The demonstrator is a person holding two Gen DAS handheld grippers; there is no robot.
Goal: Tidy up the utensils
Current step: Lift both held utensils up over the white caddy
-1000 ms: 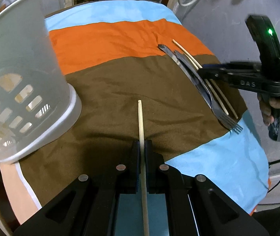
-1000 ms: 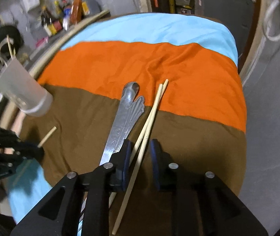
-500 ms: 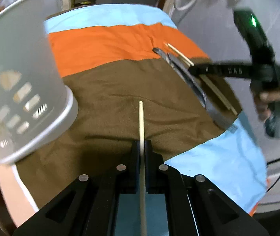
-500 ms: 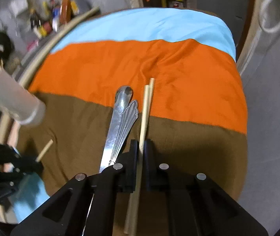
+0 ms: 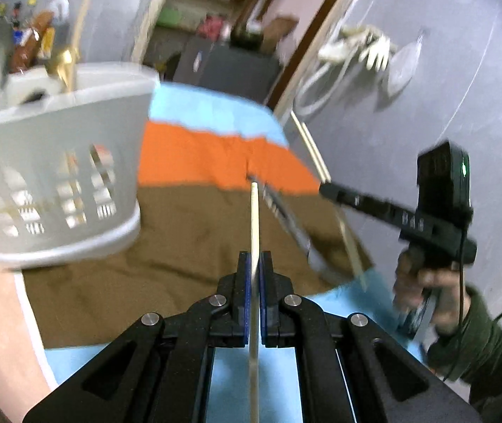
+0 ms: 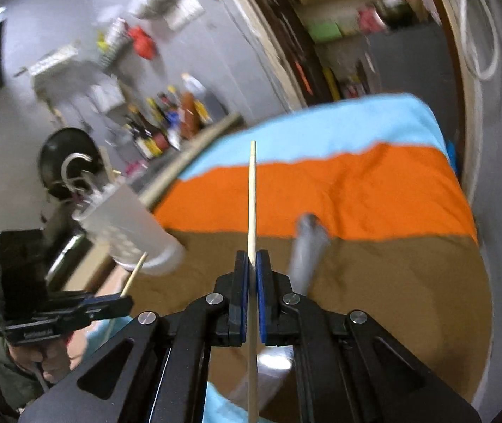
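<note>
A pale slotted plastic basket (image 5: pixel 56 176) at ten o'clock holds upright utensils, while each claw, left (image 5: pixel 254 264) and right (image 6: pixel 252 264), pinches one thin wooden chopstick (image 5: pixel 254 218), second chopstick (image 6: pixel 252 204), above the striped cloth (image 5: pixel 215 155) where blurred metal cutlery (image 5: pixel 286 218) lies at two o'clock

Pretty dim indoor light, kinda flat with only soft shadows, and both fisheye views bend hard toward the black corners. Motion blur smears nearly everything: the holder (image 5: pixel 53 176) at 9 o'clock, the cutlery (image 6: pixel 303 250) around 3, the shelves up at 12. Only the near gripper bodies stay crisp at 6.
</note>
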